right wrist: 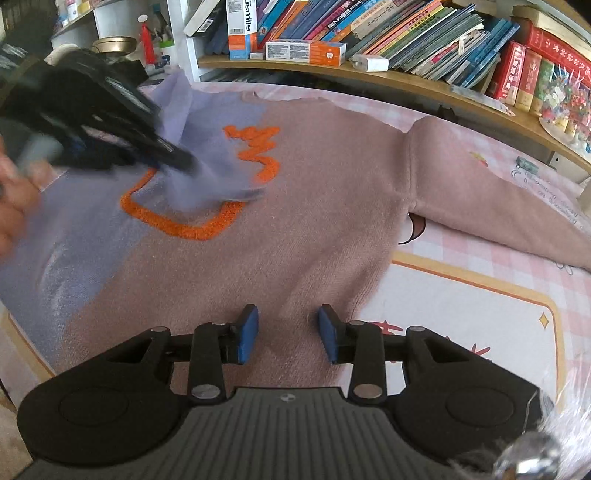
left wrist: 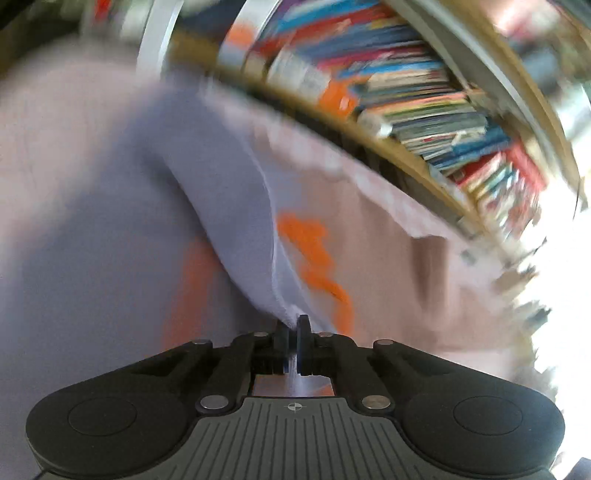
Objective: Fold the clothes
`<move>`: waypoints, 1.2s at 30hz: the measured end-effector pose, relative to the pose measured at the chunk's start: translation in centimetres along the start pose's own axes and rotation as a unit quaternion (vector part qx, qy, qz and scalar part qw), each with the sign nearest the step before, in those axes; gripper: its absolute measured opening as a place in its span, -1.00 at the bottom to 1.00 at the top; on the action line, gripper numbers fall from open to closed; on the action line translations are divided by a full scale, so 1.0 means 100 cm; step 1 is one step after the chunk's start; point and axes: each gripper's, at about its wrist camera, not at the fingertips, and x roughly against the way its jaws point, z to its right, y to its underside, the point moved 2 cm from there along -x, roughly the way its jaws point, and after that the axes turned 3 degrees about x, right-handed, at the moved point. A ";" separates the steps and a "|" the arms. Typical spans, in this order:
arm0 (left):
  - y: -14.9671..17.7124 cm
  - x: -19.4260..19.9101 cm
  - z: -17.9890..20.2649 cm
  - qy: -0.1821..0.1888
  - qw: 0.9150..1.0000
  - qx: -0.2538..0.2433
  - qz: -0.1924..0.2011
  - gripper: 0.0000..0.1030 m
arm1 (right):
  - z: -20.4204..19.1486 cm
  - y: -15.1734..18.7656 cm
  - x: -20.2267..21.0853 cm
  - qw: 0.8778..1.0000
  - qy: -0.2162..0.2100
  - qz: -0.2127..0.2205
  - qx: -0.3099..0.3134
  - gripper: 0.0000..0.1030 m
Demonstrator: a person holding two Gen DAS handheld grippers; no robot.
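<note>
The fold has barely begun: the left gripper [left wrist: 293,328] pinches the sweater's [right wrist: 314,221] lilac sleeve [right wrist: 192,170] over its chest (right sleeve [right wrist: 480,192] unfolded), the right gripper [right wrist: 287,332] part-open, empty.

A long wooden shelf [right wrist: 424,79] runs along the back. It is full of books [right wrist: 406,37] with coloured spines, many of them leaning to one side. At its right end stand some thick red books [right wrist: 524,74]. In front of the books lie an orange and white box [right wrist: 306,51] and a small white block [right wrist: 371,63], near each other. To the left of the box, a taller white and orange carton [right wrist: 242,31] stands upright. Below the shelf lies a pink checked bed cover [right wrist: 480,295] with a cream panel that has a yellow border. Far left, a red bottle [right wrist: 146,42] stands on another shelf.
</note>
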 end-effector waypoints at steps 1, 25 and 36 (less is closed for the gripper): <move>-0.015 0.013 -0.009 -0.040 0.998 -0.052 0.019 -0.96 | 0.000 0.000 0.000 1.000 0.000 0.000 -0.001 -0.33; 0.080 0.095 -0.155 -0.122 0.988 0.070 0.059 -0.07 | 0.025 0.019 0.019 0.992 0.047 -0.024 -0.114 -0.22; 0.108 0.093 -0.162 -0.050 0.993 0.102 0.030 -0.18 | 0.002 0.053 0.043 0.973 0.060 -0.026 -0.222 -0.04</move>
